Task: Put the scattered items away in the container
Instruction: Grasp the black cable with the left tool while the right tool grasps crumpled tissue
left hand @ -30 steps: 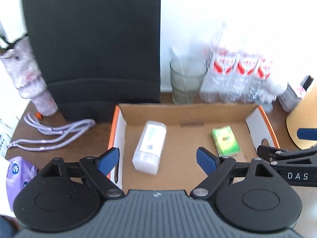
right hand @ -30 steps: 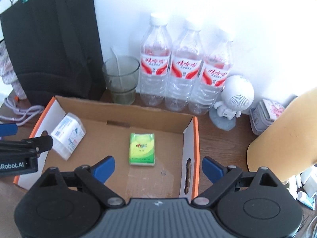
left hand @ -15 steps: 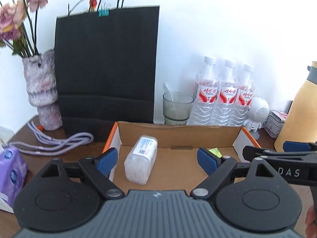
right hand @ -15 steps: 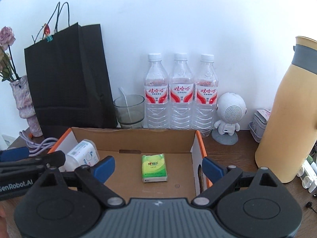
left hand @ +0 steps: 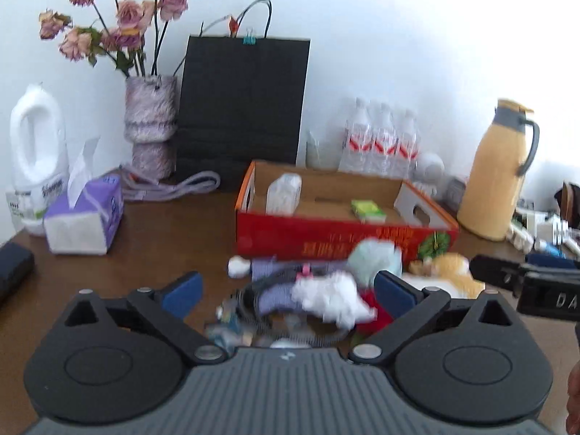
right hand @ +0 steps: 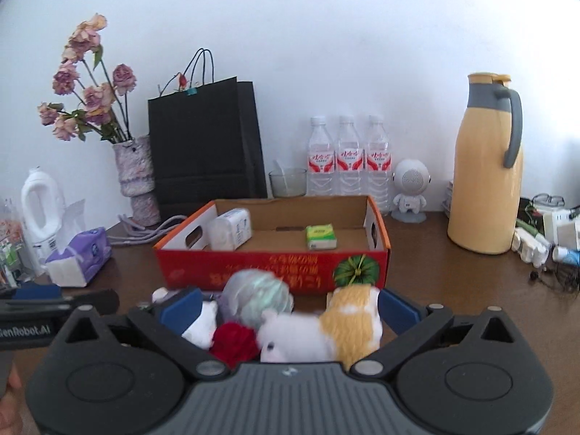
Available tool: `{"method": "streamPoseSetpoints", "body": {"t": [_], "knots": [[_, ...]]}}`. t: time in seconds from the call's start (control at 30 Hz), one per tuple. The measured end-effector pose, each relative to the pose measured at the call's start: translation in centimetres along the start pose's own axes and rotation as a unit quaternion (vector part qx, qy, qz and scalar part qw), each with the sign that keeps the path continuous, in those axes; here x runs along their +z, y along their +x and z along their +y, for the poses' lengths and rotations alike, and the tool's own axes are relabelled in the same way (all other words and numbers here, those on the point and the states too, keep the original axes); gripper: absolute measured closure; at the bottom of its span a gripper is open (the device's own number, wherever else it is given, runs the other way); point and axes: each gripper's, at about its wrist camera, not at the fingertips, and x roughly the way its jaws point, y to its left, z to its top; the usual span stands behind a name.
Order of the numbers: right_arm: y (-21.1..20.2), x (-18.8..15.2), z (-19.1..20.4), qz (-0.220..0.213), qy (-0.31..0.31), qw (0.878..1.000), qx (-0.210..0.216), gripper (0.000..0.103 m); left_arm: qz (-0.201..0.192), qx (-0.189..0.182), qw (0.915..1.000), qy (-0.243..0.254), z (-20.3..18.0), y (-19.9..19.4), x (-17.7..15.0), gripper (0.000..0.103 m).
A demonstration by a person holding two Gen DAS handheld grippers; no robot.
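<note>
A red cardboard box (left hand: 326,239) (right hand: 253,272) stands open on the brown table. It holds a clear white container (left hand: 284,194) (right hand: 232,232) and a green tissue pack (left hand: 366,210) (right hand: 320,235). In front of it lies a blurred pile: a white-and-yellow plush toy (right hand: 326,330) (left hand: 449,272), a red pom (right hand: 233,340), a pale green ball (right hand: 257,297) (left hand: 373,257), a white crumpled thing (left hand: 333,297) and purple cloth (left hand: 275,290). My left gripper (left hand: 286,290) hovers over the pile's left part and my right gripper (right hand: 290,308) over the plush. The jaws of both are opening, and no pad presses on anything.
Along the wall stand a white jug (left hand: 36,145), a flower vase (left hand: 150,127), a black paper bag (left hand: 243,108), a glass (right hand: 288,183), three water bottles (right hand: 349,159), a white speaker figure (right hand: 409,188) and a yellow thermos (right hand: 485,181). A purple tissue box (left hand: 83,214) sits left, small clutter (right hand: 543,235) right.
Both grippers have drawn back from above the box and sunk lower. The box's red front and the pile before it have come into view. Both jaws stand a little wider.
</note>
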Motion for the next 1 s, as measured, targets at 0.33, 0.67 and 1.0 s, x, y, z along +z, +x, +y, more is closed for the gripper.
{"method": "streamPoseSetpoints", "body": {"t": [0.33, 0.67, 1.0], "knots": [[-4.7, -5.1, 2.0, 0.021, -0.070, 0.997, -0.015, 0.000, 0.038, -0.004, 0.9981, 0.047, 0.2, -3.6, -5.8, 0.000], [1.5, -4.7, 3.7, 0.075, -0.089, 0.993, -0.019, 0.017, 0.070, -0.009, 0.9973, 0.017, 4.3, 1.4, -3.1, 0.020], [9.1, -1.4, 7.7, 0.086, -0.118, 0.987, 0.067, 0.047, 0.050, -0.026, 0.9977, 0.037, 4.2, 3.3, -1.6, 0.028]]}}
